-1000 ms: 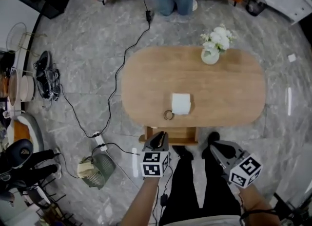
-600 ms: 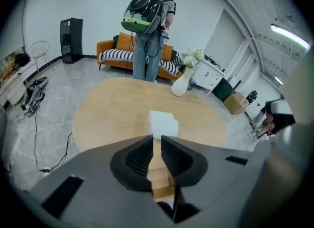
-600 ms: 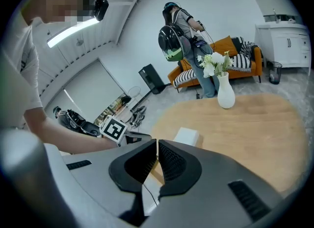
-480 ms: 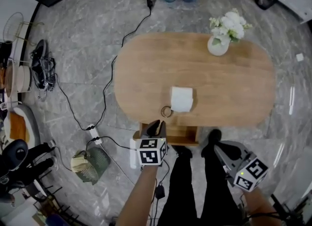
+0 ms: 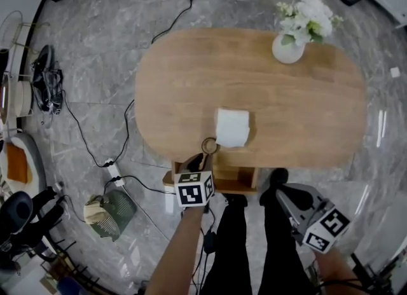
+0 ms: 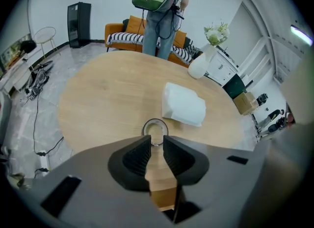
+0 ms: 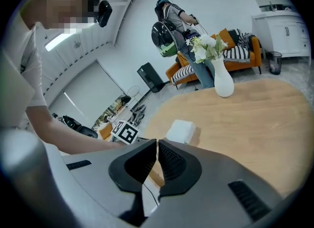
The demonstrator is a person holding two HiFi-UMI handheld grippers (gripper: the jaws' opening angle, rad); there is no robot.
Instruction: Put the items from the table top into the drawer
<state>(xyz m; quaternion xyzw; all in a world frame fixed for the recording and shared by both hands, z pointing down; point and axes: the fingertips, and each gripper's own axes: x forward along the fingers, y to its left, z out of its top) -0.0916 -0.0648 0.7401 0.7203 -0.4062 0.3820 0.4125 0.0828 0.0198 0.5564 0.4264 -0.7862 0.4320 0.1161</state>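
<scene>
1. Ring: it lies flat on the wooden table, close to the near edge. It sits just beside the near left corner of the white soft pack. Whether the two touch cannot be made out.
2. White soft pack: it lies flat on the table, one step farther in from the edge than the ring.
3. Drawer: it stands pulled out below the table's near edge, beneath the spot where the ring and the pack lie.
4. Left gripper, position: it points steeply down at the table's near edge, with its tips at the ring's near rim. In the left gripper view, the ring lies directly ahead of the tips. Its near rim shows in the gap between the jaws.
5. Left gripper, jaws: they stand a narrow gap apart, not spread wide. Bare wood shows through the gap, and nothing is clamped. Whether the pads touch the ring cannot be determined.
6. Right gripper, position: it hangs off the table, to the right of the drawer. It is above the floor beside the person's legs, well apart from the ring and the pack.
7. Right gripper, jaws: they are pressed together, with only a hairline slit between the pads in the right gripper view. Nothing is held between them.
8. Vase of white flowers: it stands upright at the far right of the table, well apart from both grippers.
</scene>
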